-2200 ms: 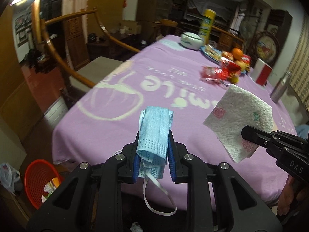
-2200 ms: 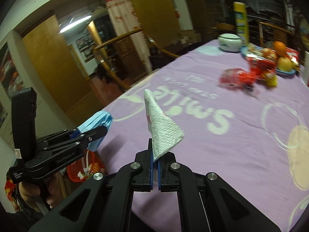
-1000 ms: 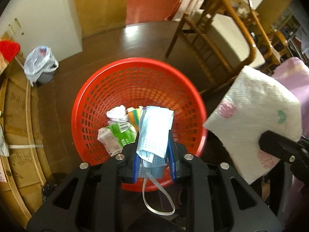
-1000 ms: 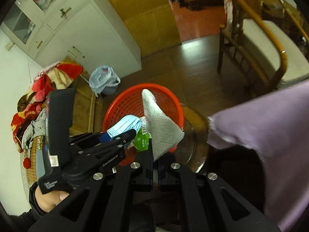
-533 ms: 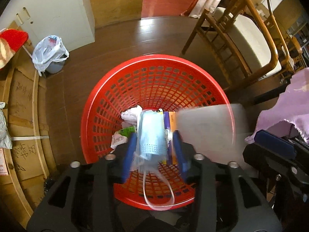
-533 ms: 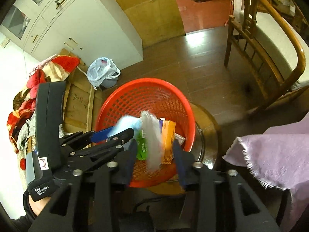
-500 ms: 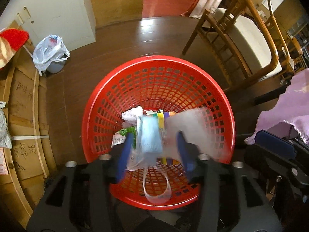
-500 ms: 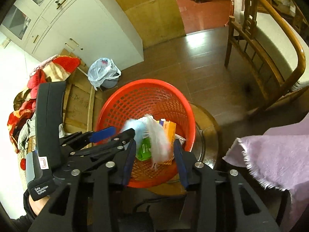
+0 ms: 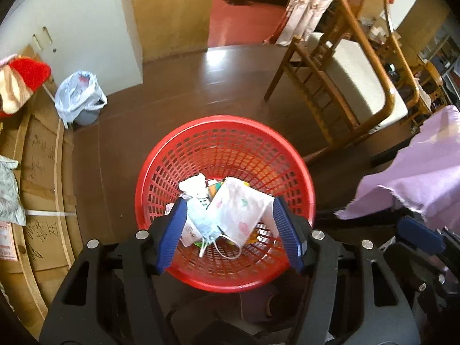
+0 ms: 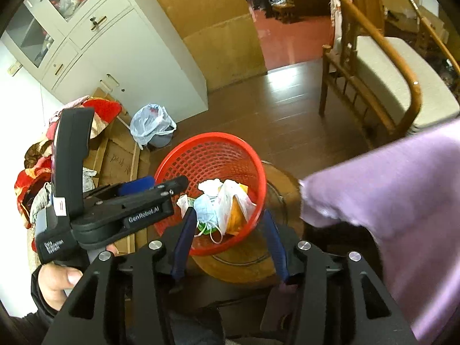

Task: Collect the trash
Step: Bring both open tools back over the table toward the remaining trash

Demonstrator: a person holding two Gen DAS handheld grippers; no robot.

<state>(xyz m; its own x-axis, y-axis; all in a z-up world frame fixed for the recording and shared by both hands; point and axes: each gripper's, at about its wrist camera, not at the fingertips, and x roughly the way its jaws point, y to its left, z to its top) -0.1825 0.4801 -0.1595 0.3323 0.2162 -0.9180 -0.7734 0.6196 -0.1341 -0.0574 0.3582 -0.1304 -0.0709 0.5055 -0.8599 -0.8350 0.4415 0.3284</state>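
A red mesh basket [image 9: 224,119] stands on the dark floor below both grippers. Among other trash inside it lie a blue face mask [image 9: 201,221] and a white flower-printed paper towel [image 9: 241,210]. My left gripper [image 9: 229,201] hangs over the basket, its jaws opening, with nothing between the blue pads. The right wrist view shows the same basket [image 10: 210,136], mask [image 10: 205,210] and towel [image 10: 225,201]. My right gripper [image 10: 229,213] is also above the basket, jaws opening and empty. The left gripper [image 10: 166,184] reaches in from the left there, held by a person's hand [image 10: 57,279].
A wooden chair [image 9: 353,72] with a pale cushion stands at the right, behind the basket. The purple tablecloth [image 9: 417,172] hangs down at the right edge. A small bin lined with a white plastic bag [image 9: 80,97] sits by the white cabinet [image 10: 129,66]. Cardboard sheets [image 9: 43,172] lie at the left.
Both grippers were shut, the left on the mask and the right on the paper towel. Both have opened, and the mask and towel have dropped into the basket.
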